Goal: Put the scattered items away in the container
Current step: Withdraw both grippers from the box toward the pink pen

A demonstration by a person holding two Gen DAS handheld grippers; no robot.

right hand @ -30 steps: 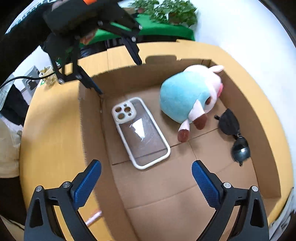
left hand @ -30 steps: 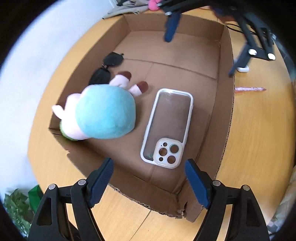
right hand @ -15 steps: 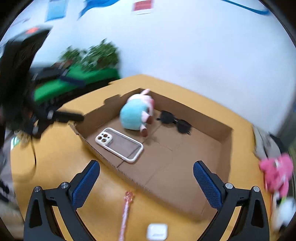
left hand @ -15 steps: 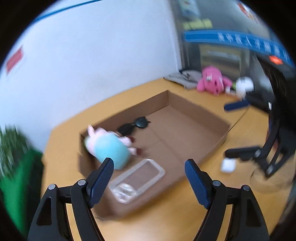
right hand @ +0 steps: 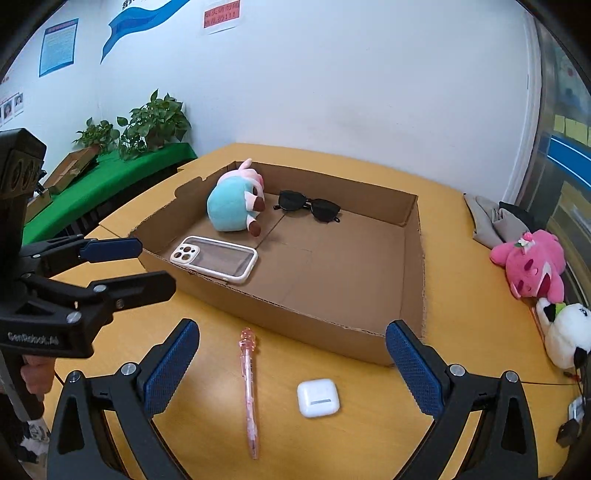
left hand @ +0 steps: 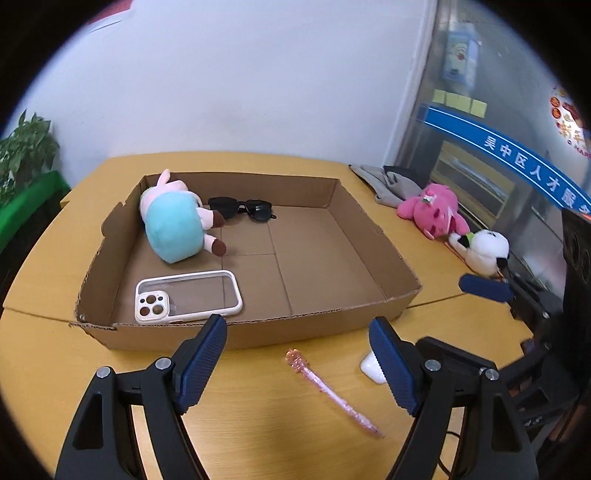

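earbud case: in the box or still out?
Out. The white earbud case lies on the table in front of the cardboard box, beside the pink pen, between the right gripper's open fingers.

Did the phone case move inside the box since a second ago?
No. The phone case lies flat in the cardboard box, beside the blue plush near the same corner as before. Only the cameras pulled back.

Office or public service room, by the look. White wall hung with printed notices and a blue wave banner. Glass partition with blue Chinese-lettered stripe and yellow sticky notes. Potted plants on a green-covered side table. Round wooden worktop.
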